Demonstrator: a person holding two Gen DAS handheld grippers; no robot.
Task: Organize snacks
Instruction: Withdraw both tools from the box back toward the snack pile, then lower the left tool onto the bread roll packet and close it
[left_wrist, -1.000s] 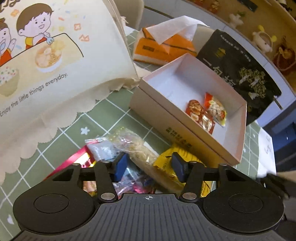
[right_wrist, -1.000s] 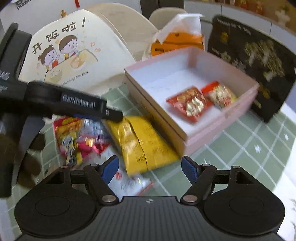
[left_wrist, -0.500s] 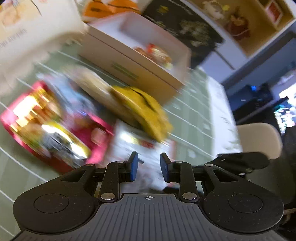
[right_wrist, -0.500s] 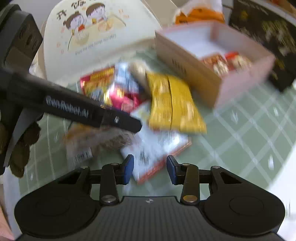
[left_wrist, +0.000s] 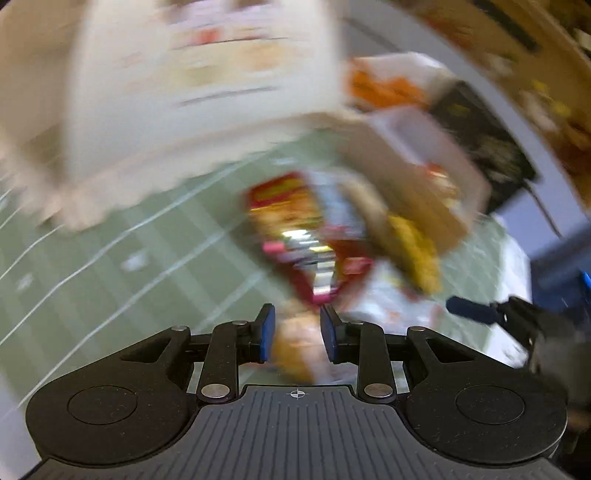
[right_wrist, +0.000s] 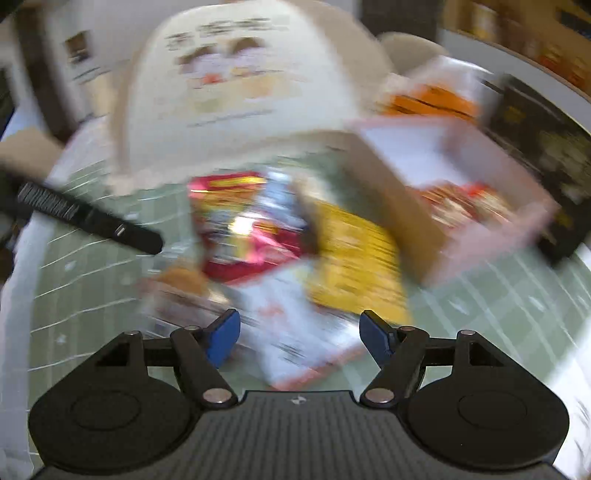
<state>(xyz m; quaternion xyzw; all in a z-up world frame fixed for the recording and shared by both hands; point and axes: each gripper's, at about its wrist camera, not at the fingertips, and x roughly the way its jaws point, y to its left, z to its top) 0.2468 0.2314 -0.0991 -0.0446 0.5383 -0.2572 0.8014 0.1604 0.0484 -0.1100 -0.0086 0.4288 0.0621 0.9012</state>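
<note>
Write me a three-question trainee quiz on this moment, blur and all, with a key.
1. True or false: the box already holds red packets.
2. Multiple choice: the right gripper is A) wide open, B) shut tight, C) out of view.
3. Short answer: what colour is the packet lying just ahead of that gripper?

Key: 1 true; 2 A; 3 white.
</note>
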